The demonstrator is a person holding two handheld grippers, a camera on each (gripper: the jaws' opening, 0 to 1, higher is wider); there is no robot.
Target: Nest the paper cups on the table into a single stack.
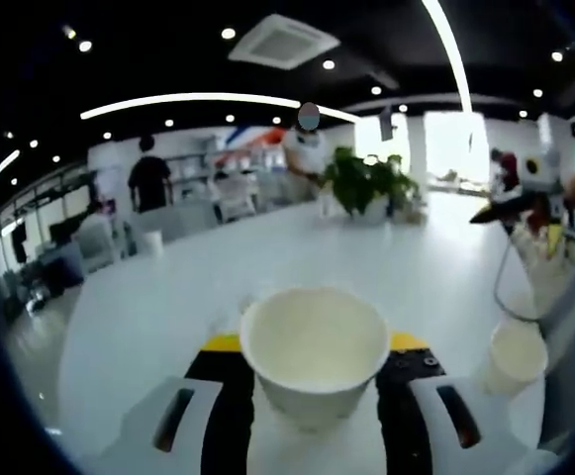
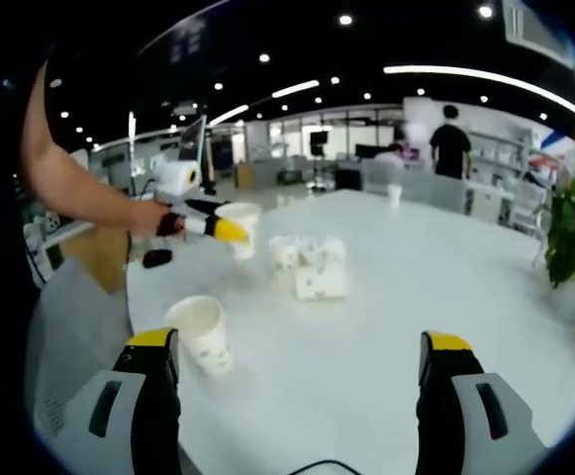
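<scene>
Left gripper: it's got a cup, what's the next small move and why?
Probably carry the held paper cup over the upright cup on the white table and lower it in. The left gripper is shut on it; the right gripper is open with nothing between its jaws.

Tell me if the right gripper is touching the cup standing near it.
Apart. In the right gripper view the right gripper is open, and bare table shows between its near jaw and the standing cup.

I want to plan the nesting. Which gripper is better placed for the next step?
Left. The left gripper already holds a paper cup above the table; the right gripper is open, with the standing cup nearby.
</scene>
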